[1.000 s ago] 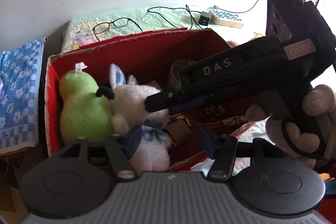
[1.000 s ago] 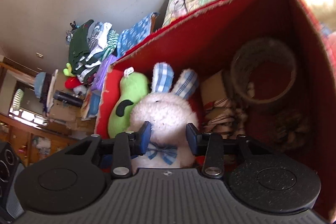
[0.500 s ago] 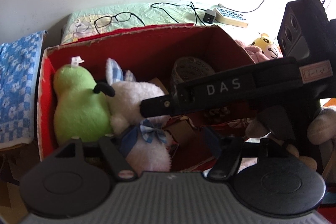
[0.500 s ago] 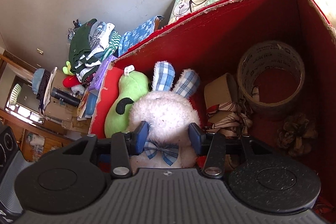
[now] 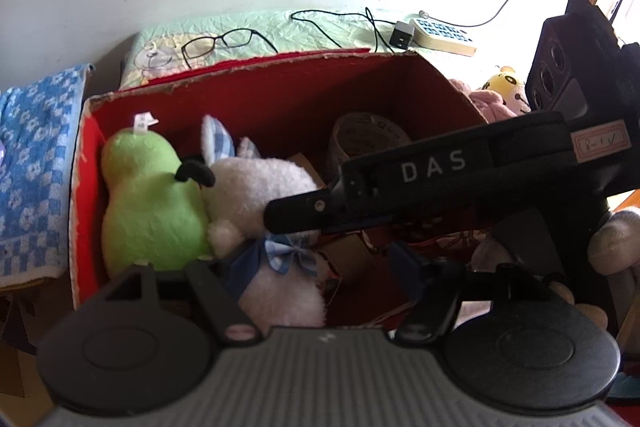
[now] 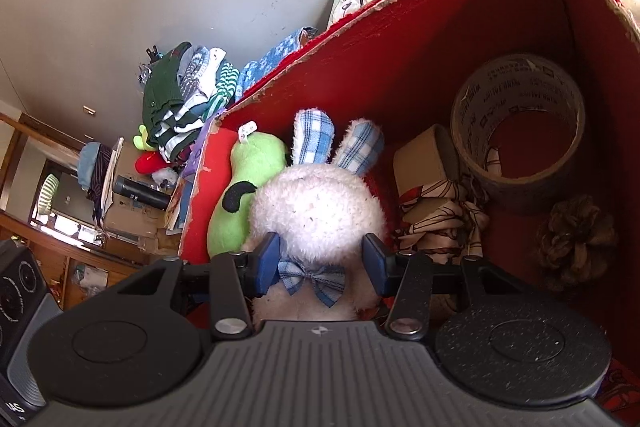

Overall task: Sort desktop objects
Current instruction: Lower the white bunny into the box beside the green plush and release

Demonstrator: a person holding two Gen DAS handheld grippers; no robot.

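A red cardboard box (image 5: 280, 99) holds a green pear plush (image 5: 152, 203) and a white bunny plush (image 5: 256, 187) with checked ears and a blue bow. In the right wrist view the bunny (image 6: 316, 207) lies beside the pear (image 6: 244, 183). My right gripper (image 6: 320, 259) is open, its blue pads flanking the bunny's head at the fur's edge. Seen from the left wrist, that gripper (image 5: 288, 215) reaches across the box from the right. My left gripper (image 5: 320, 267) is open over the bunny's body, and its right finger (image 5: 404, 263) stands apart from the toy.
The box's right half holds a tape roll (image 6: 516, 131), a pine cone (image 6: 576, 239) and a small brown box (image 6: 424, 163) on patterned cloth. Glasses (image 5: 216, 43), a cable and a keypad (image 5: 444, 35) lie behind the box. A blue towel (image 5: 32, 163) lies left, more plush toys (image 5: 506, 87) right.
Both grippers' jaws have spread wider around the bunny, which stays lying in the box. Both views have drawn back slightly from the box.
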